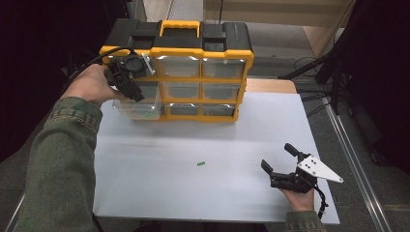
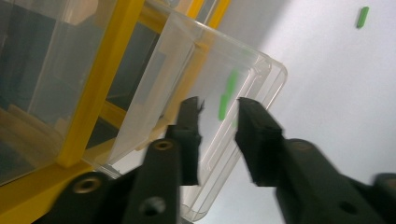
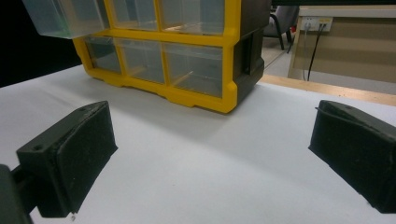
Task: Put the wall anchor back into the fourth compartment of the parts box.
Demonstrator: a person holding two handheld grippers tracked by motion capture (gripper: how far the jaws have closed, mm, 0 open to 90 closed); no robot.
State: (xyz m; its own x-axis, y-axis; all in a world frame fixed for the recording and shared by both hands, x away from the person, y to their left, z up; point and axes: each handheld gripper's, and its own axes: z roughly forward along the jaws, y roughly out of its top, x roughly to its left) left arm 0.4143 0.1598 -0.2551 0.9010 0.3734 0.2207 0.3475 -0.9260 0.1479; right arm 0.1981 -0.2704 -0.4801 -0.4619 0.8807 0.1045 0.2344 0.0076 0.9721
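two released grippers, left gripper point(image 2: 217, 135) over clear drawer point(image 2: 233, 93), right gripper point(image 1: 285, 162) above white table point(image 1: 193, 188), dark room

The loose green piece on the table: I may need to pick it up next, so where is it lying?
In the high view the green piece lies alone on the white table, near its middle, in front of the yellow organizer and left of the right gripper.

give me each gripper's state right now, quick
left gripper: open, holding nothing, over the pulled-out clear drawer
right gripper: open wide, empty
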